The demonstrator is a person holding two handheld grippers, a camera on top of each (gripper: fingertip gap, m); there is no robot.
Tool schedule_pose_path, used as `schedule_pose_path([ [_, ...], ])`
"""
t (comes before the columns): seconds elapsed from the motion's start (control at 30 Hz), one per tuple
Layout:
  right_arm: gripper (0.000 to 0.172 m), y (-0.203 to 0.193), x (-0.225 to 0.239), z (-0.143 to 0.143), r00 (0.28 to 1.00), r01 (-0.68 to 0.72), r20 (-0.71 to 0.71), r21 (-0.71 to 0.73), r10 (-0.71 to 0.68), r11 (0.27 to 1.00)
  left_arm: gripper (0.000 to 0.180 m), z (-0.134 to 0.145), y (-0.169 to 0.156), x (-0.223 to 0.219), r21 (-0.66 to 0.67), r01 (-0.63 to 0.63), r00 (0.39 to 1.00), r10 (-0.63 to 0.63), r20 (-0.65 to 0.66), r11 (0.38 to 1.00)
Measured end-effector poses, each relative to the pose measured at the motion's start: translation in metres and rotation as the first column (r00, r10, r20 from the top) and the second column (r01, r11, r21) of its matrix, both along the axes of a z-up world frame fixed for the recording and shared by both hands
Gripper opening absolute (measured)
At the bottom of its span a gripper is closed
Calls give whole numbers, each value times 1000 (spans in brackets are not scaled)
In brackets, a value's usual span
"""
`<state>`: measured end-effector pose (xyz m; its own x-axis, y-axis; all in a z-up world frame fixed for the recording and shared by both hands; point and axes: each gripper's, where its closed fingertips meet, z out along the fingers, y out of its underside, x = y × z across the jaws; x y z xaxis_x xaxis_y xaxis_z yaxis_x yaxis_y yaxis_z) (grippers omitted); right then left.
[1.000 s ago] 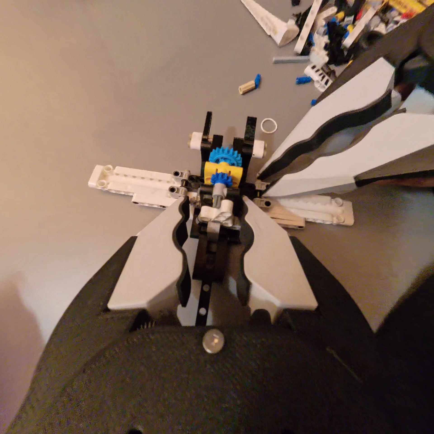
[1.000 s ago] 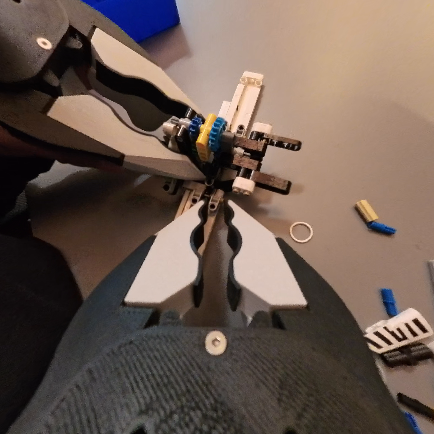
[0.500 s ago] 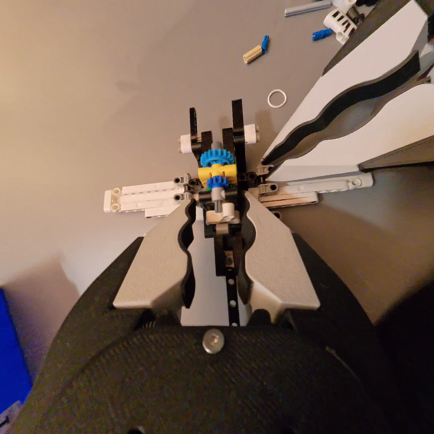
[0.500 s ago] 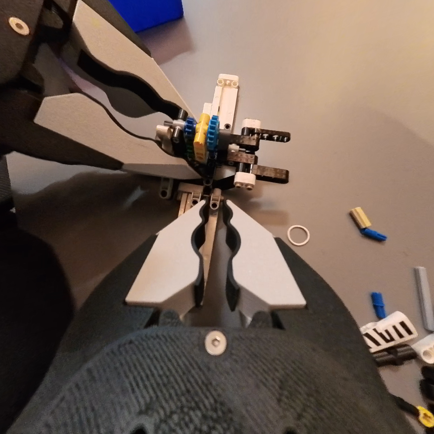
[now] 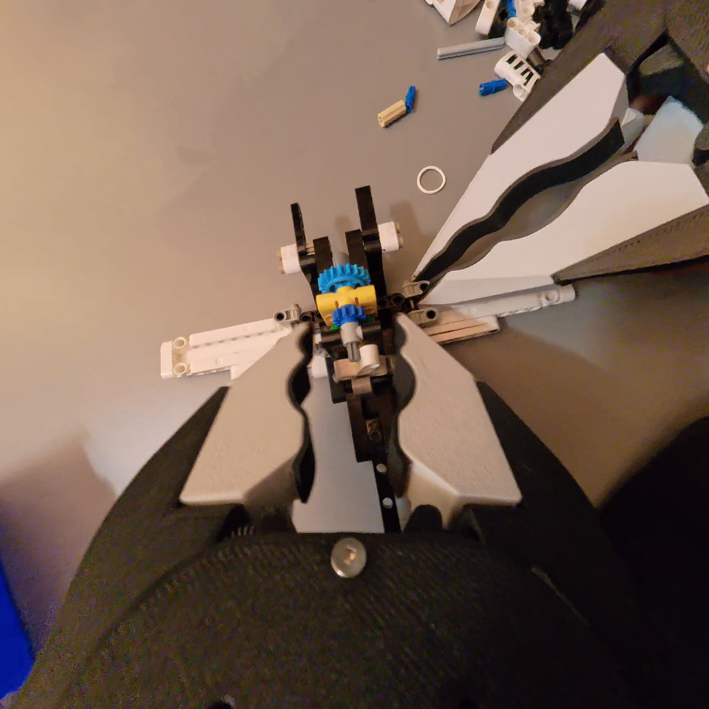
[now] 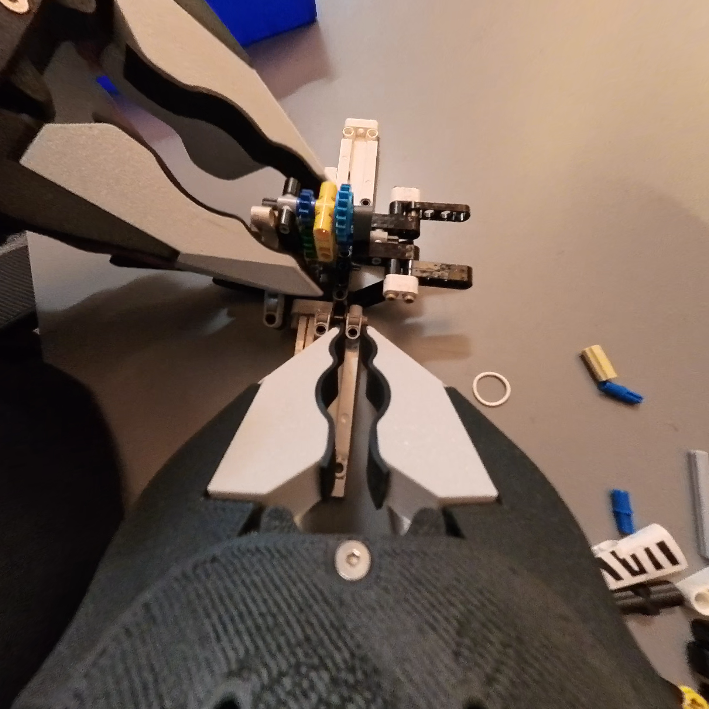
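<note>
right gripper (image 6: 352, 333) has narrowed onto white wing beam (image 6: 347, 403); left gripper (image 5: 351, 326) seemingly clamps black-bodied model (image 5: 345, 291)

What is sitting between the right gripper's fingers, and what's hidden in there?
A thin white panel of the brick model runs edge-on between the right gripper's pads, which close on it near the tips. The panel's faces are covered by the fingers.

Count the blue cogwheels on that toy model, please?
2: a larger light-blue cogwheel and a smaller dark-blue cogwheel, flanking the yellow block; others may be hidden.
</note>
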<state>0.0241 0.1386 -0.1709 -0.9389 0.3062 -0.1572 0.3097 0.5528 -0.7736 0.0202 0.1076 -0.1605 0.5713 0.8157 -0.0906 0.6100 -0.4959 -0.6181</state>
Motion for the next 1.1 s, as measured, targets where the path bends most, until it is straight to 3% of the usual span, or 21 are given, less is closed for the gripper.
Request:
schedule_pose_path([
  [0.07,6,0,0,0,1000,-1,5,-1,1,1000,29,-1,0,1,14,9,1000,-9,16,1000],
  [0.4,5,0,0,0,999,2,55,-13,-1,1000,29,-2,0,3,22,3,1000,-4,22,1000],
  [1.1,5,4,-19,0,978,175,126,-43,-169,984,31,-2,2,-7,29,-32,999,32,3,999],
])
